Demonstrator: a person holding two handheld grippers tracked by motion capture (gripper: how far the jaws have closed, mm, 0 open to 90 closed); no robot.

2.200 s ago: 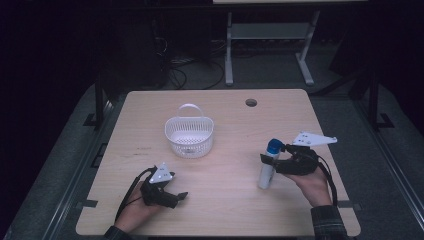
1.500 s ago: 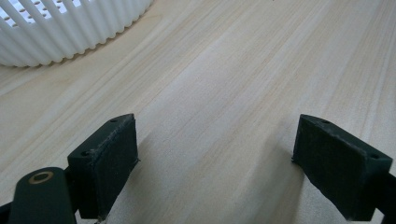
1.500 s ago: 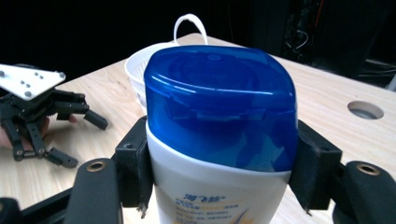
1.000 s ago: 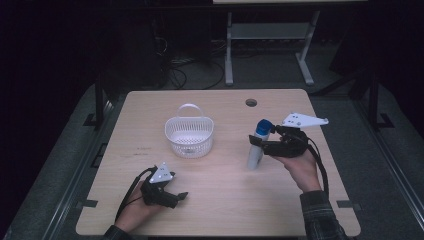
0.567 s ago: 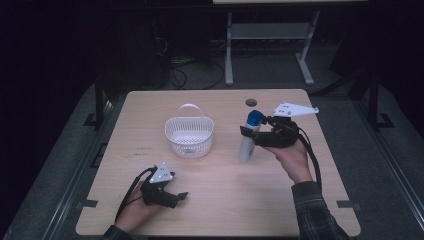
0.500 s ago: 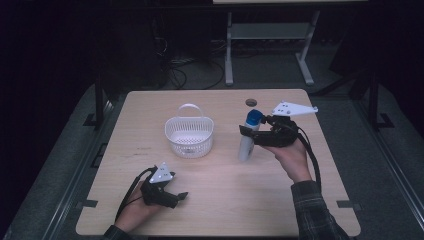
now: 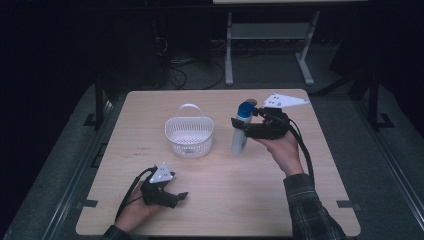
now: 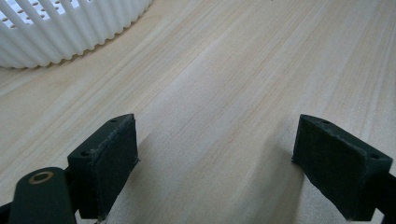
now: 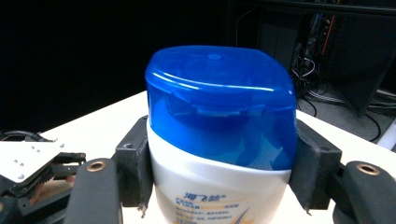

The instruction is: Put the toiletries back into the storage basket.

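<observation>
so we start with the pale wooden table, which carries everything. next down in size is the white slatted plastic basket with a hoop handle, standing on the table well to the left of our right tongs and up-table from our left tongs. in the left gripper view its ribbed wall sits ahead and to the left of the jaws.

then comes the white plastic bottle with a blue flip cap. our right tongs have it clamped just under the cap, jaws partly open because the bottle's width fills them; in the right gripper view both pads press on the bottle from either side. it hangs upright, long axis vertical, cap on top, its base looking clear of the table, though we cannot be sure of the gap.

the relation that matters: the basket lies to the left of the held bottle, near but apart, with bare table between them. we judge the bottle has to travel leftward above the basket's rim and then go down. our right hand is plainly the nearer one and already has the load.

our left tongs rest low on the near part of the table, jaws wide apart with nothing between them, just bare wood.
</observation>
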